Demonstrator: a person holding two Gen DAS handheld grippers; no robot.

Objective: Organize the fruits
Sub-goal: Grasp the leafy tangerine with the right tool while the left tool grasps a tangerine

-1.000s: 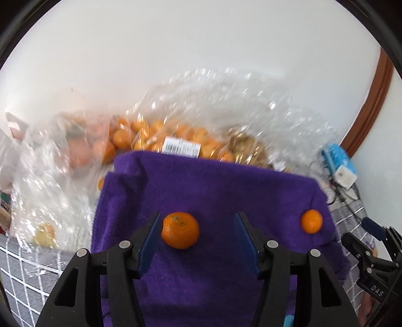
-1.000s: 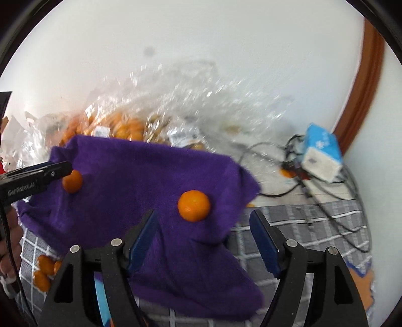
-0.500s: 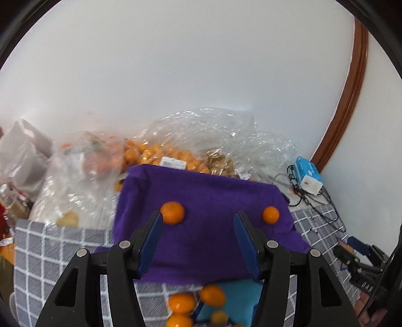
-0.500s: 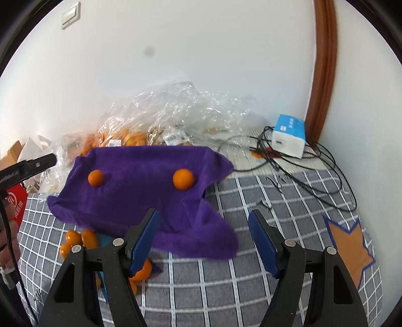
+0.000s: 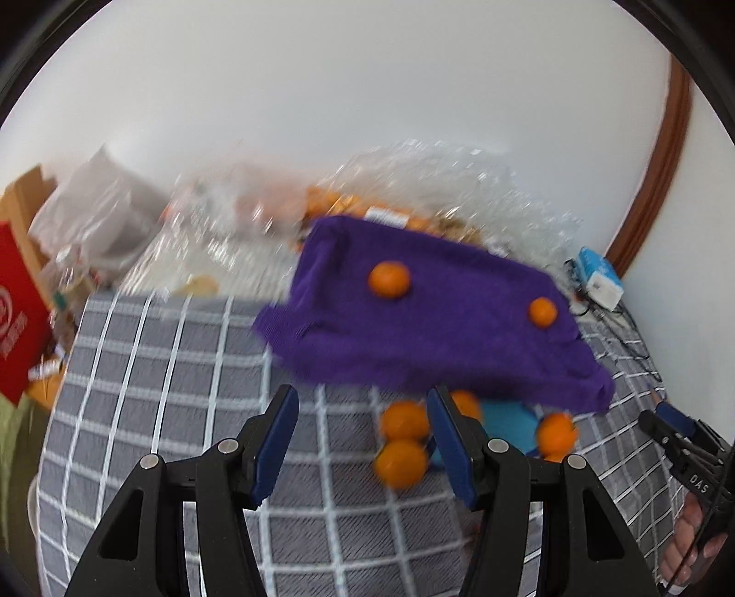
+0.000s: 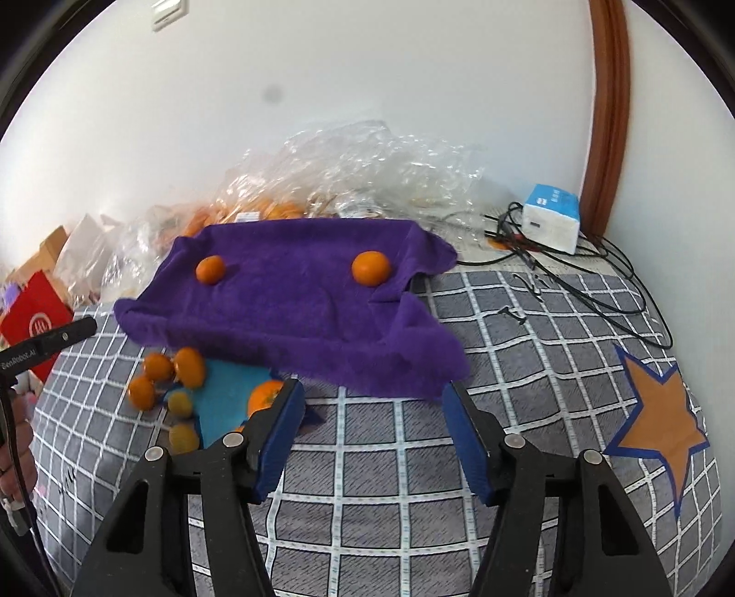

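On the grey checked worktop [image 6: 390,464] in front of me lies a purple cloth [image 6: 298,312] with two oranges [image 6: 370,267] on it, well apart, one toward each far corner. More oranges, a loose cluster [image 6: 165,372], sit at the cloth's near edge on and beside a blue sheet [image 6: 229,395].

Writing: my left hand-held gripper's [image 5: 363,441] body, seen from the right wrist, reads "GenRobot.AI"; the right hand-held gripper [image 6: 374,434], seen from the left wrist, shows "DAS". A red box [image 6: 36,317] carries a white round logo, not legible.

Only the right view shows the orange star [image 6: 657,413] taped on the worktop and the wall switch [image 6: 169,10]. Left view is blurred; it shows a brown box [image 5: 23,193] at far left. Both show the white-and-blue box [image 6: 551,218] among cables [image 6: 597,275], and clear bags [image 6: 358,170] holding more oranges.

Left jaws stand partly apart, nothing between them. Right jaws have just been closing, still apart, gripping nothing.
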